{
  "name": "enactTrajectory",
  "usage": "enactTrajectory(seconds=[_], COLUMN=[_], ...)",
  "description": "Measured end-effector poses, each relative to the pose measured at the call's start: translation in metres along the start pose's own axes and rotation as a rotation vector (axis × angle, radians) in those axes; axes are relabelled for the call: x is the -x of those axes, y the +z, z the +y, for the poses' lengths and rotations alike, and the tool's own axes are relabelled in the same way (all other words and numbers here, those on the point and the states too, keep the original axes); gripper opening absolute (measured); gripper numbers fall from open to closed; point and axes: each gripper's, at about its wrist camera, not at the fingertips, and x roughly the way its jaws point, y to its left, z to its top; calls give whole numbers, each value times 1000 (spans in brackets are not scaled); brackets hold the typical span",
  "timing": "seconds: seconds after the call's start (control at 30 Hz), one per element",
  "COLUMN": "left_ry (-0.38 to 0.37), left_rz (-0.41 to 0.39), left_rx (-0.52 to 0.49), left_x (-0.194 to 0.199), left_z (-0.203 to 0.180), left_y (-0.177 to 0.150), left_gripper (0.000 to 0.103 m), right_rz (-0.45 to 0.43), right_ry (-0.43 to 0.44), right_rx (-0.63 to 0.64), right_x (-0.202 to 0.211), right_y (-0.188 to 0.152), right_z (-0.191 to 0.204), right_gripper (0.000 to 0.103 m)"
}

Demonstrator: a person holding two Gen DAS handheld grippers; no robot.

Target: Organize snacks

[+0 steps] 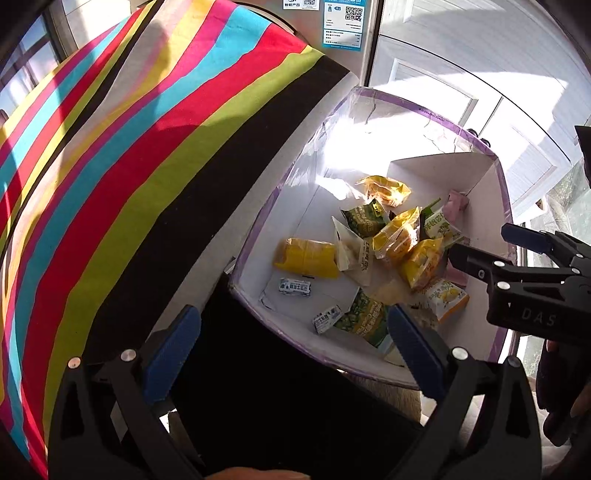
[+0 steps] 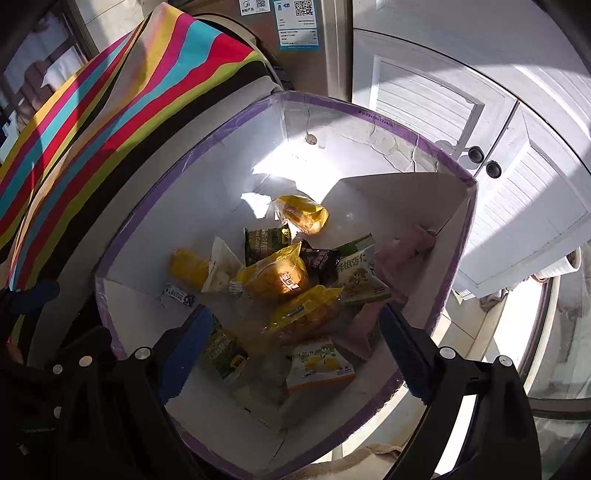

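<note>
A white box with a purple rim (image 1: pixel 436 118) (image 2: pixel 369 110) holds several loose snack packets. Among them are a yellow packet (image 1: pixel 306 256), a green packet (image 1: pixel 365 216), a small white-and-blue packet (image 1: pixel 294 287) and a pink packet (image 2: pixel 406 245). My left gripper (image 1: pixel 293 350) is open at the box's near-left corner, with nothing between its fingers. My right gripper (image 2: pixel 295 354) (image 1: pixel 484 245) is open above the packets inside the box. A yellow packet (image 2: pixel 303 314) and a white-and-yellow packet (image 2: pixel 321 363) lie below its fingers. The left gripper's blue fingertip (image 2: pixel 37 291) shows at the left edge.
A bright striped cloth (image 1: pixel 147 147) (image 2: pixel 110 110) drapes over a surface left of the box. A metal appliance with QR labels (image 1: pixel 341 22) stands behind. White louvred cabinet doors with dark knobs (image 2: pixel 476 153) are at the right. A dark mass (image 1: pixel 277 398) lies under the left gripper.
</note>
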Motion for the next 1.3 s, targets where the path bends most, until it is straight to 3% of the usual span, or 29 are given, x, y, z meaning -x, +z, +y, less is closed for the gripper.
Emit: enactTrajectory(seconds=[1.3], left_ry=[-2], left_rz=[30], left_rx=[13], left_x=[-8], left_z=[-5], left_y=[3], left_gripper=[101], right_rz=[50], right_ry=[41], right_rx=[-29], right_x=[-12], right_y=[-2], right_z=[-2], right_gripper=[88])
